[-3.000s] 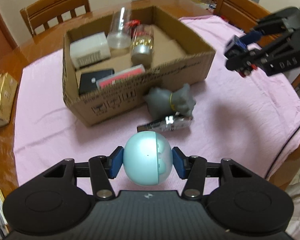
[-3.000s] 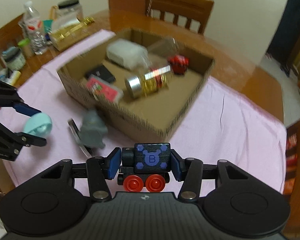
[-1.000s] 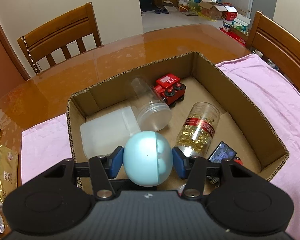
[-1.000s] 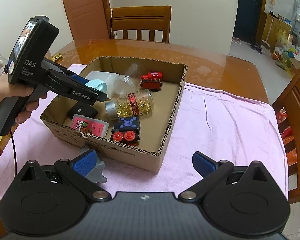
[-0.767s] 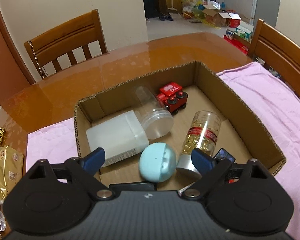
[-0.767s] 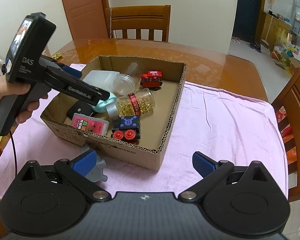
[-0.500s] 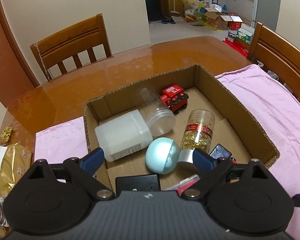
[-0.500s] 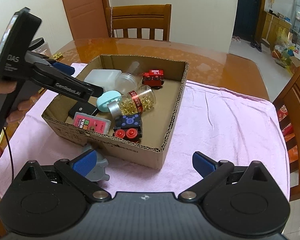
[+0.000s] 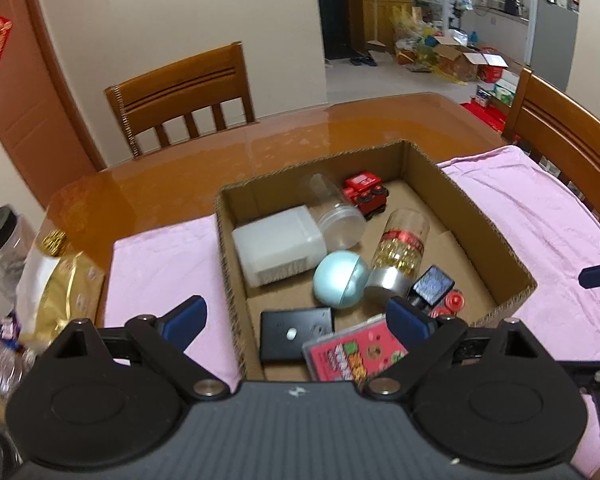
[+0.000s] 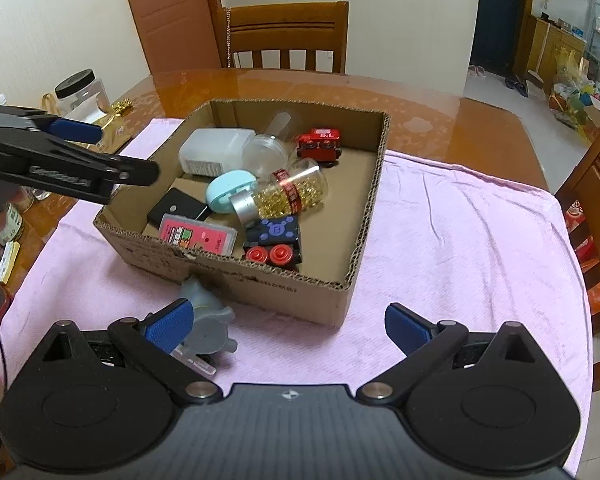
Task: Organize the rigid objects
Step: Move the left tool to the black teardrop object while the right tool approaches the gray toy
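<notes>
A cardboard box stands on a pink cloth. In it lie a pale blue egg-shaped case, a capsule bottle, a blue toy train, a red toy train, a white container, a clear jar, a black box and a pink card pack. My left gripper is open and empty above the box's near left corner. My right gripper is open and empty in front of the box. A grey toy lies on the cloth by its left finger.
Wooden chairs stand round the brown table. A gold bag, a black-lidded jar and bottles crowd the table's left edge. A shiny flat object lies under the grey toy.
My left gripper opened and dropped the pale blue case into the box, then drew back and to the left. My right gripper stays open and has barely moved.
</notes>
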`<state>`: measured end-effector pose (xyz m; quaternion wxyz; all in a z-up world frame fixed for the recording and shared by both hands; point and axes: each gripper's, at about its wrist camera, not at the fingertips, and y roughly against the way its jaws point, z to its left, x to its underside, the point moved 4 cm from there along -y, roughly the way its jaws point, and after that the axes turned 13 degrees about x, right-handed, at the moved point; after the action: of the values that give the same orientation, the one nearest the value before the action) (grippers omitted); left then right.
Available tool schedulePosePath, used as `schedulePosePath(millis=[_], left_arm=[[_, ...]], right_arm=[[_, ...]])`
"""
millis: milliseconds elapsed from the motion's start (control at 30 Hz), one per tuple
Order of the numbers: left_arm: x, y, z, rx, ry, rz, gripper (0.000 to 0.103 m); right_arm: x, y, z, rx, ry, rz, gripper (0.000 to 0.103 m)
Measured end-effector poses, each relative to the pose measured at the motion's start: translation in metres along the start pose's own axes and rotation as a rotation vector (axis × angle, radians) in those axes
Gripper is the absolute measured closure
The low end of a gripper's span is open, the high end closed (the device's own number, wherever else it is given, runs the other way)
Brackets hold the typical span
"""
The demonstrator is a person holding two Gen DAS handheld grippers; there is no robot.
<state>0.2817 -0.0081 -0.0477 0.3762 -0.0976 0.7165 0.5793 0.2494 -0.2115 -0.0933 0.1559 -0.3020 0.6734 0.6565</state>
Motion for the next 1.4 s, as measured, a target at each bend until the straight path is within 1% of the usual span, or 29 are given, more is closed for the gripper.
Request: schedulePosePath(millis=[200, 400, 500, 633, 733, 933, 1100, 1333, 1400], left_arm=[[0.030, 0.013, 0.003, -0.031, 0.048, 0.004, 0.003], [0.062, 0.015, 0.003, -0.050, 0.071, 0.023, 0.003], [0.075, 0.013, 0.007, -0.033, 0.120, 0.034, 0.003], [0.088, 0.014, 0.013, -0.022, 0.154, 0.037, 0.003], [0.095, 0.014, 0.017, -0.012, 0.175, 0.038, 0.003], [0.103, 0.009, 0.023, 0.011, 0.188, 0.059, 0.003], [0.107, 0.004, 0.019, 0.037, 0.181, 0.070, 0.003], [0.105, -0.004, 0.005, 0.079, 0.162, 0.089, 0.003], [0.105, -0.006, 0.001, 0.089, 0.161, 0.095, 0.003]], right_arm=[[0.009, -0.007, 0.009, -0.012, 0.003, 0.024, 0.000], [0.017, -0.018, 0.021, -0.013, 0.000, 0.053, 0.000], [0.020, -0.024, 0.029, -0.018, 0.003, 0.066, 0.000], [0.021, -0.034, 0.040, -0.016, 0.001, 0.080, 0.000], [0.019, -0.044, 0.049, -0.012, -0.009, 0.093, 0.000], [0.018, -0.056, 0.060, 0.022, -0.010, 0.101, 0.000], [0.020, -0.058, 0.052, 0.054, -0.022, 0.106, 0.000], [0.025, -0.057, 0.031, 0.093, -0.066, 0.114, 0.000], [0.028, -0.059, 0.027, 0.083, -0.071, 0.122, 0.000]])
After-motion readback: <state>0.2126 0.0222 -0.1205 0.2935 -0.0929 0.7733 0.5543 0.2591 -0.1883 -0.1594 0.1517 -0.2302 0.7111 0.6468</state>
